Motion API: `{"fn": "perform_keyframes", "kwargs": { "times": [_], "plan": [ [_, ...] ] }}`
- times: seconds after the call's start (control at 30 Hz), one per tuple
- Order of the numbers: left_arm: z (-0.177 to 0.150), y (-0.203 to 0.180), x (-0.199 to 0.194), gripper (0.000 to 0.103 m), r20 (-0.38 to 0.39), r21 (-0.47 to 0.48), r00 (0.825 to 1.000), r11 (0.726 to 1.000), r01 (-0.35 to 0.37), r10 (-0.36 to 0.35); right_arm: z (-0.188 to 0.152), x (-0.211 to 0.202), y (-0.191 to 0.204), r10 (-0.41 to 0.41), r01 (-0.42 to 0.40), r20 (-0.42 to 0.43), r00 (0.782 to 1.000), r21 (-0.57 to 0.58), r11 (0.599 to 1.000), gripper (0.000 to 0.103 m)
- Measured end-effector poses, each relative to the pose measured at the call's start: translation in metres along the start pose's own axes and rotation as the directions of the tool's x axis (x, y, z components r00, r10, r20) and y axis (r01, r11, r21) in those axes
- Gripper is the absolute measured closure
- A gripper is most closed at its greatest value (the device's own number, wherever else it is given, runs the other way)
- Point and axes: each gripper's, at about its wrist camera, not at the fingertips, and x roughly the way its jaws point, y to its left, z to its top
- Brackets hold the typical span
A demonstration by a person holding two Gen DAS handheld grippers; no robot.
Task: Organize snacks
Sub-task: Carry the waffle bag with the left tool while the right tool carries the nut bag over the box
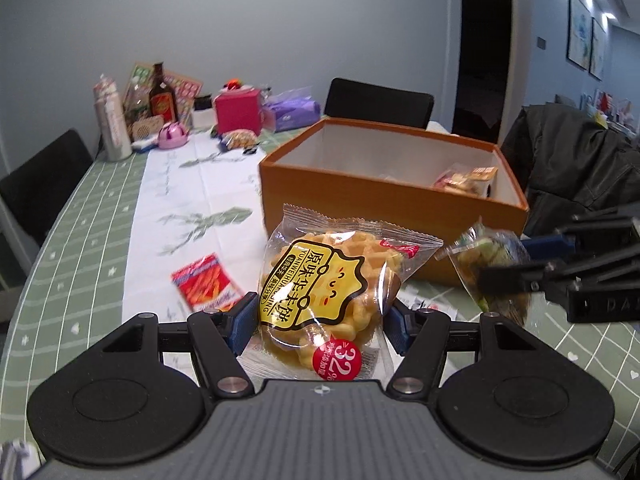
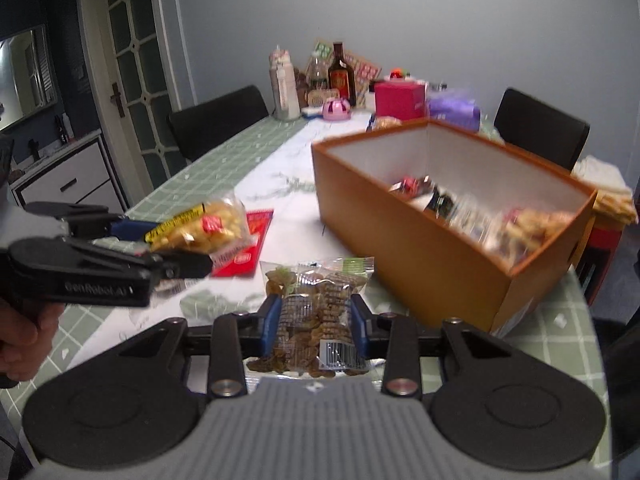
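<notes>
My left gripper is shut on a clear packet holding a yellow waffle cake, lifted off the table in front of the orange box. The same waffle packet and left gripper show at the left of the right wrist view. My right gripper is shut on a clear bag of brown snack pieces, held above the table near the box's front corner. In the left wrist view that bag hangs in the right gripper at the right. Several wrapped snacks lie inside the box.
A red snack packet lies flat on the white runner. At the table's far end stand a bottle, a pink box, a purple pack and a flask. Black chairs surround the table; a dark jacket hangs at right.
</notes>
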Motion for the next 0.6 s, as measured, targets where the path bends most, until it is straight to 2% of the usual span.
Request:
{"fn": "perform_keyframes", "kwargs": {
  "times": [0.3,0.4,0.6],
  "plan": [
    [0.056,-0.025,0.018,0.030,0.052,0.113,0.998,0.993,0.017,-0.023,0.043,-0.003,-0.028,-0.047,0.047,0.034,0.998,-0.022,0.999,0.068],
    [0.074,-0.030,0.030,0.030,0.048,0.130,0.998,0.991,0.031,-0.038,0.055,-0.001,-0.042,-0.060,0.060,0.033,0.998,-0.003,0.998,0.068],
    [0.103,-0.042,0.065,0.030,0.006,0.167,1.000,0.986,0.022,-0.024,0.075,0.014,-0.073,-0.080,0.080,0.001,0.997,0.048,0.996,0.068]
  ]
}}
